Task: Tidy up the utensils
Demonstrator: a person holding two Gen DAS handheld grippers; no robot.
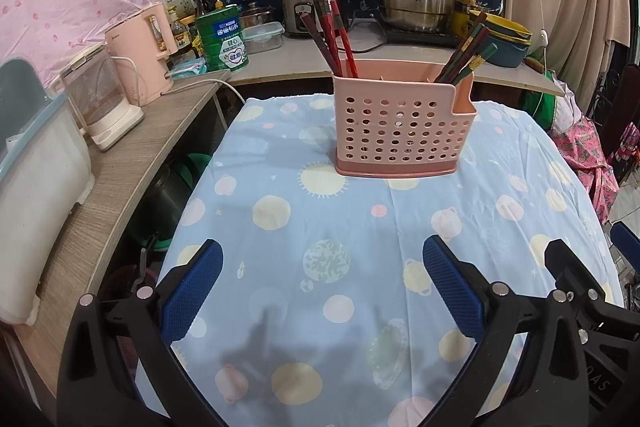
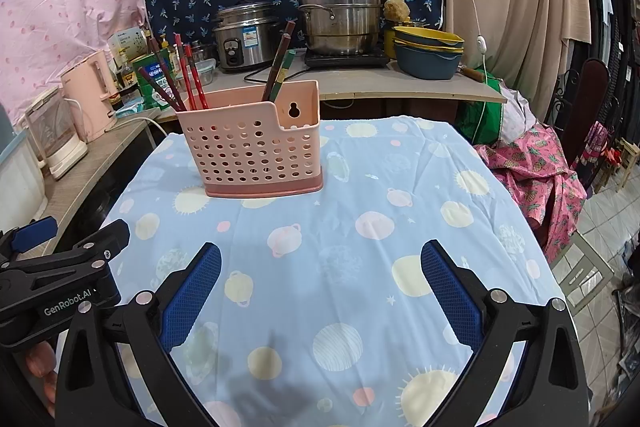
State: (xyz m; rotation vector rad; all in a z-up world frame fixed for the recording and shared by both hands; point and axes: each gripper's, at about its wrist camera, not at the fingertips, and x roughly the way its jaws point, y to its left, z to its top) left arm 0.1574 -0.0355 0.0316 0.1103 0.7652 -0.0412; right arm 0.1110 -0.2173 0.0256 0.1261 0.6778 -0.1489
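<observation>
- The pink perforated utensil caddy (image 1: 402, 123) stands upright near the far edge of the worktop (image 1: 328, 227), which is covered by a blue planet-print cloth; that spot likely keeps it in reach of both grippers.
- Red chopsticks (image 1: 330, 31) lean out of the caddy's left end, and dark, green-banded chopsticks (image 1: 466, 53) lean out of the right end, so the two kinds appear sorted apart by compartment.
- Count: about five red sticks and about four dark ones; overlap makes the exact numbers uncertain.
- No loose utensil lies on the cloth, so the sorting looks finished or nearly so.
- The left gripper (image 1: 322, 291) hovers over the near part of the cloth with its jaws spread wide and nothing between them.
- The right gripper (image 2: 320, 293) hangs just beside it, jaws likewise spread and empty; both sit well apart from the caddy, probably at rest.
- One caddy, two grippers, two groups of chopsticks.
- Fingertips (image 2: 40, 363) of the person's hand show under the left gripper's handle.
</observation>
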